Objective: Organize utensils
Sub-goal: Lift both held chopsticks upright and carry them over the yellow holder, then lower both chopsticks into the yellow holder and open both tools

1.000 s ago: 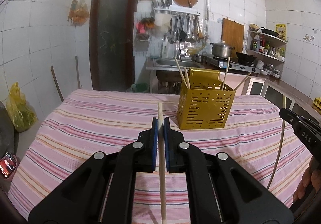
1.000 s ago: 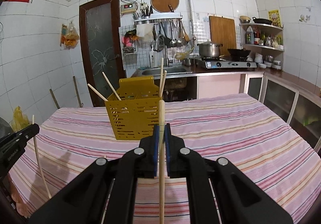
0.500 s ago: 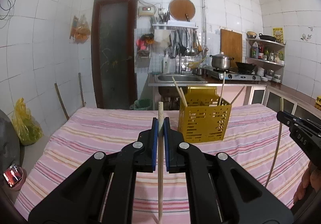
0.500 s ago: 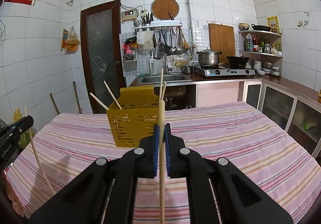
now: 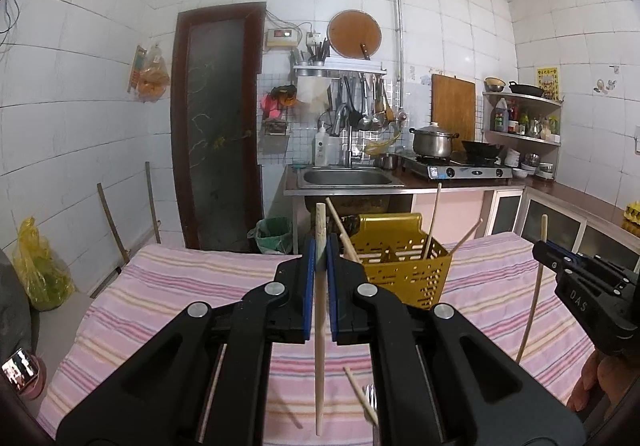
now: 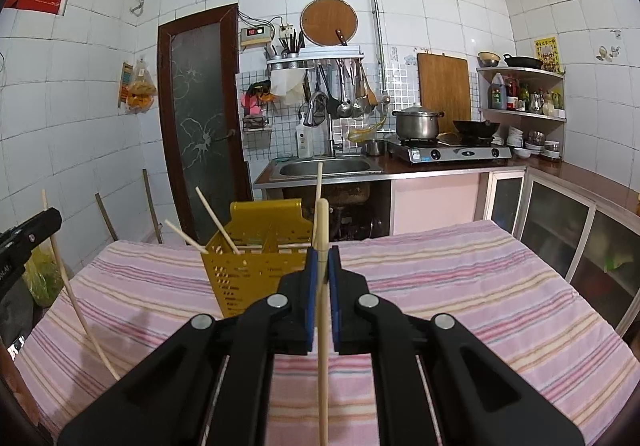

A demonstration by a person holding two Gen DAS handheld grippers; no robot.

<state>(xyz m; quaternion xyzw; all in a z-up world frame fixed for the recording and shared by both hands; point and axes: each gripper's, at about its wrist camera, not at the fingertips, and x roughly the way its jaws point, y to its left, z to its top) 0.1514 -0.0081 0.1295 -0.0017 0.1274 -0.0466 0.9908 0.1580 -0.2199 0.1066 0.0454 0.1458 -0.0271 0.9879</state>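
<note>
Left gripper (image 5: 319, 262) and right gripper (image 6: 322, 266) each pinch a light, stiff, slippery wooden chopstick (image 5: 319, 326) upright near its top end; perforated yellow holder (image 6: 256, 270) just ahead.

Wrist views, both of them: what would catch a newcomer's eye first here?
Each black gripper fills the foreground, jaws shut on an upright wooden chopstick: the left gripper on one chopstick, the right gripper on another chopstick. Just beyond them, the yellow perforated utensil holder stands on the pink striped tablecloth, a few chopsticks already leaning in it.
</note>
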